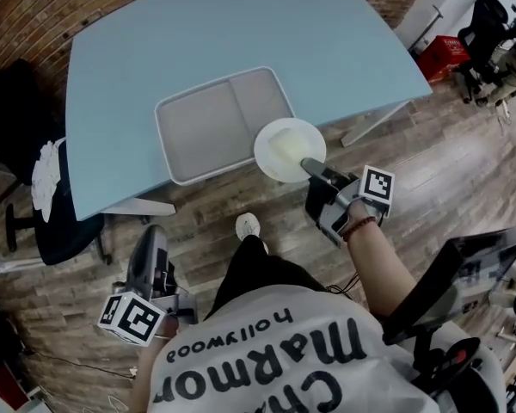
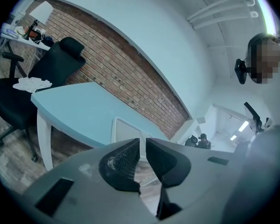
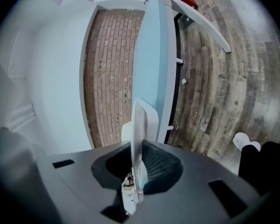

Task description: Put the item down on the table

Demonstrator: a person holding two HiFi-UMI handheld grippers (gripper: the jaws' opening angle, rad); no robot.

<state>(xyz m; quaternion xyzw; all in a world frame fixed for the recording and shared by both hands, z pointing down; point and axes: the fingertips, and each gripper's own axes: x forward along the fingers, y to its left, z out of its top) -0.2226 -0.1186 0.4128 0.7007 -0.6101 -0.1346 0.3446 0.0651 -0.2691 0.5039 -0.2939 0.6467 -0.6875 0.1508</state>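
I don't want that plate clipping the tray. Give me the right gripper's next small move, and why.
Probably carry the plate a little forward and right over bare table, then lower. The right gripper clamps its rim, and in the head view it straddles the table's near edge, overlapping the tray's corner.

Right claw (image 1: pixel 313 167) grips plate (image 1: pixel 282 143), arm outstretched; left claw (image 2: pixel 143 144) low, slightly parted.
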